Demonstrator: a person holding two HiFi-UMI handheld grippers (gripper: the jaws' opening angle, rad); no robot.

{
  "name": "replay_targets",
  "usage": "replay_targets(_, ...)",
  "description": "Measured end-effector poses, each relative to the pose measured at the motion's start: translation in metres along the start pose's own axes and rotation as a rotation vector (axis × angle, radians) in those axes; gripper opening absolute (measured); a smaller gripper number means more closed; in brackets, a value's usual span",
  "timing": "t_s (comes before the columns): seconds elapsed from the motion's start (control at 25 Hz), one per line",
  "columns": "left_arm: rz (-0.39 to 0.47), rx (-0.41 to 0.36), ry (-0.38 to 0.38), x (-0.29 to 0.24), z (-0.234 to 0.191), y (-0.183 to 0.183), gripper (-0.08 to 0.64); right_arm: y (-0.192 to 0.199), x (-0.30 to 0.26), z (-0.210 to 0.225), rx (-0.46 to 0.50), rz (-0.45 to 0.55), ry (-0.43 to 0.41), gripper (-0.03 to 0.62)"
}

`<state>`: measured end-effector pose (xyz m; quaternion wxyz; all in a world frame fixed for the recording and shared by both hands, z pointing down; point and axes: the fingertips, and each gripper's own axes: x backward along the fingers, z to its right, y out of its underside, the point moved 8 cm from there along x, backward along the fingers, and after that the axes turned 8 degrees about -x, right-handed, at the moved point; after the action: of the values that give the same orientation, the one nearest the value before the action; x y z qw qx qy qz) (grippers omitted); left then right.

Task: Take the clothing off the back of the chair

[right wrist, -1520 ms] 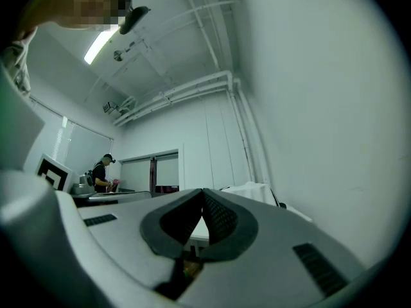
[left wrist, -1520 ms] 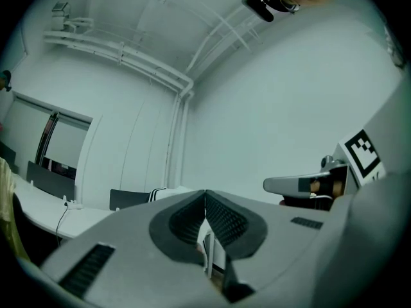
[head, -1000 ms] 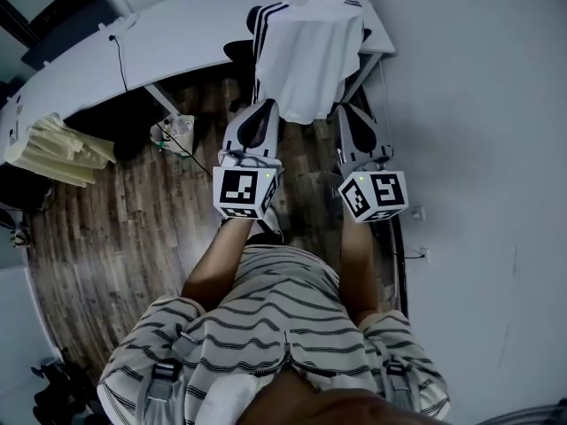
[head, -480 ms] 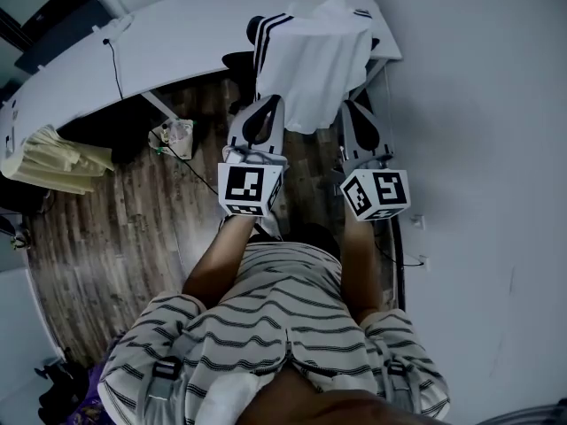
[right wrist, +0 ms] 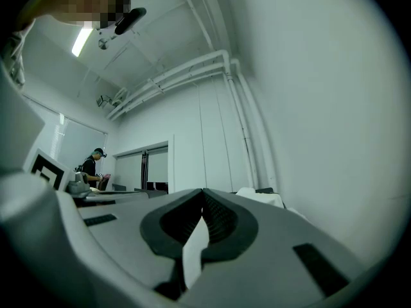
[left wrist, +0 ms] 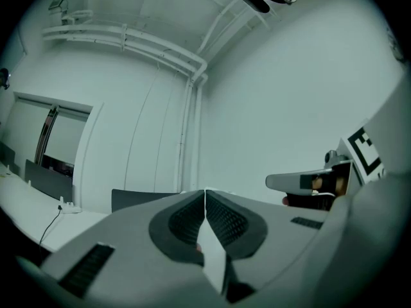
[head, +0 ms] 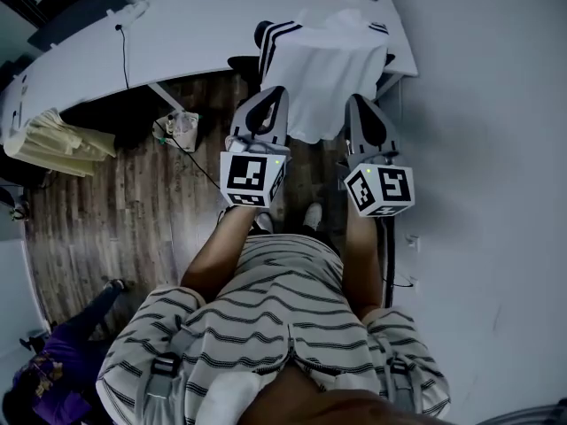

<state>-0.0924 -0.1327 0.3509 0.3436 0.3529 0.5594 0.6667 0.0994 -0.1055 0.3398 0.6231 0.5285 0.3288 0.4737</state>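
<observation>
- The person's striped top fills the lower part of the head view, and both forearms reach forward from it.
- The left gripper and the right gripper point level and side by side, their marker cubes nearest the body.
- In the left gripper view, the left gripper has its jaws pressed together on a fold of white cloth.
- In the right gripper view, the right gripper is likewise clamped on a strip of the same white cloth.
- The white shirt, black-striped at one shoulder, hangs spread between the two grippers, one lower corner in each.
- Its upper part seems to lie over the back of the black chair, which shows at either side of it.
- Beyond stands a curved white desk, with a pale yellow cloth at its left end.
- A wooden floor lies below, and a white wall runs along the right.
</observation>
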Motion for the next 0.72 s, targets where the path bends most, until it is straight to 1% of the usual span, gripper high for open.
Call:
replay_targets(0.16,-0.003,-0.001,-0.036,-0.023,0.006,0.001,0.025,-0.003,-0.015,0.028,0.005,-0.015,-0.022,0.018)
replay_targets(0.36,-0.029,-0.007,-0.079,-0.045,0.011,0.008,0.025,-0.001,-0.032,0.058,-0.004,-0.037,-0.037,0.018)
replay_targets(0.56,-0.054,-0.003,-0.108,-0.061,0.015,0.019,0.025,0.007,-0.041,0.081,-0.008,-0.063,-0.047,0.018)
replay_targets(0.72,-0.069,-0.007,-0.122,-0.07,0.015,0.026,0.026,0.012,-0.051,0.092,-0.032,-0.082,-0.068,0.02)
